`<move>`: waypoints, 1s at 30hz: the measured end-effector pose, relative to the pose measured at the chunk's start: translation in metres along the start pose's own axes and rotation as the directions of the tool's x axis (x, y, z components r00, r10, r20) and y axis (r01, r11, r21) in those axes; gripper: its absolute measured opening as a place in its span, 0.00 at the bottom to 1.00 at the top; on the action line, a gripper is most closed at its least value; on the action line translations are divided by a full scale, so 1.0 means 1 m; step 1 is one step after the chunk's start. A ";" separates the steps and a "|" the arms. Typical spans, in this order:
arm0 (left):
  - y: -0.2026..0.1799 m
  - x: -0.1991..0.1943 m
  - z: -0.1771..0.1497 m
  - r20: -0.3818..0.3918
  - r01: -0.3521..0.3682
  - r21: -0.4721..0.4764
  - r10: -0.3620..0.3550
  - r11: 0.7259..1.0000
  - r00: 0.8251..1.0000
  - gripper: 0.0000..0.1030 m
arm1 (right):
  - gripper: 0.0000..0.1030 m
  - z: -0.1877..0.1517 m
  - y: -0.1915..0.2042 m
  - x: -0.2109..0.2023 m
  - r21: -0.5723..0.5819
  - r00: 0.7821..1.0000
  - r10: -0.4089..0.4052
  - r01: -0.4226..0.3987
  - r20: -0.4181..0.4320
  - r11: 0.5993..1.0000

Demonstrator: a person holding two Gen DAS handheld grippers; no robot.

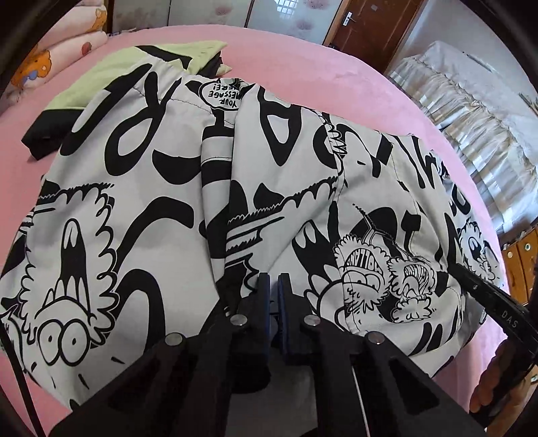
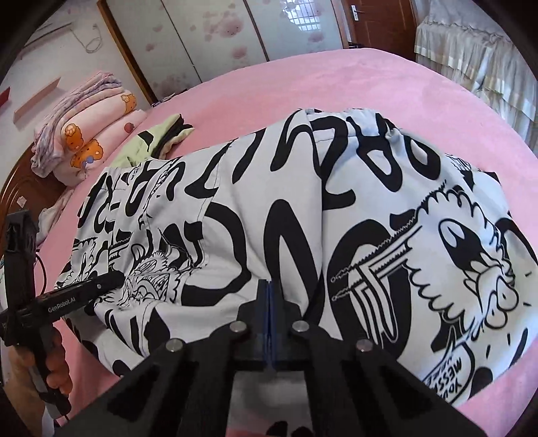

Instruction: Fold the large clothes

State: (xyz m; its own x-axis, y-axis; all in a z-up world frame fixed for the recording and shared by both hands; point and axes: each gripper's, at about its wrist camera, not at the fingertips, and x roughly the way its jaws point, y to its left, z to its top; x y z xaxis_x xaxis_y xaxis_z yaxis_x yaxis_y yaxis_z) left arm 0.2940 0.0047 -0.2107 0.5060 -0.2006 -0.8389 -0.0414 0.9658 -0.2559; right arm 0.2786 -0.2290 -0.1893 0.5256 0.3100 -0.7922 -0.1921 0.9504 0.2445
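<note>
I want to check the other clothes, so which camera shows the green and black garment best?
The left wrist view: the green and black garment lies large behind the printed garment. The right wrist view shows only a small patch of it beside the stacked blankets.

from the left wrist we look steeply down, close over the white black-cartoon-printed fabric garment (image 1: 141, 188); from the right wrist likewise, close; we share that garment, the pink plush bedspread (image 2: 255, 87) and the brown wooden door (image 1: 376, 23)
</note>
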 end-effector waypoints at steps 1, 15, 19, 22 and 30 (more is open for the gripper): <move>-0.001 -0.002 -0.003 0.000 -0.010 0.006 0.010 1.000 1.000 0.04 | 0.00 0.000 0.002 0.000 -0.004 1.000 -0.010 0.010 0.002 1.000; -0.014 -0.031 -0.015 -0.015 -0.068 0.026 0.069 0.997 0.998 0.23 | 0.03 -0.001 0.013 -0.015 0.042 1.000 -0.011 0.012 -0.017 0.999; -0.019 -0.051 -0.027 -0.004 -0.100 0.029 0.100 0.995 0.995 0.46 | 0.03 -0.007 0.019 -0.029 0.053 1.000 0.005 -0.005 -0.014 0.999; -0.022 -0.068 -0.042 -0.003 -0.097 0.028 0.097 0.995 0.995 0.46 | 0.03 -0.014 0.024 -0.042 0.071 1.000 0.029 -0.028 -0.008 0.997; -0.017 -0.106 -0.088 -0.041 -0.115 0.035 0.117 0.993 0.992 0.46 | 0.03 -0.040 0.054 -0.074 0.038 0.997 0.075 -0.074 -0.023 0.997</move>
State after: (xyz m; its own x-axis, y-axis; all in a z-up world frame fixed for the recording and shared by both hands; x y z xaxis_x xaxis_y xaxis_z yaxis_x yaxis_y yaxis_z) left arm 0.1657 -0.0048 -0.1599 0.4619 -0.0932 -0.8820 -0.0696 0.9876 -0.1407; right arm 0.1962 -0.2018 -0.1401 0.4909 0.3796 -0.7842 -0.1988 0.9252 0.3234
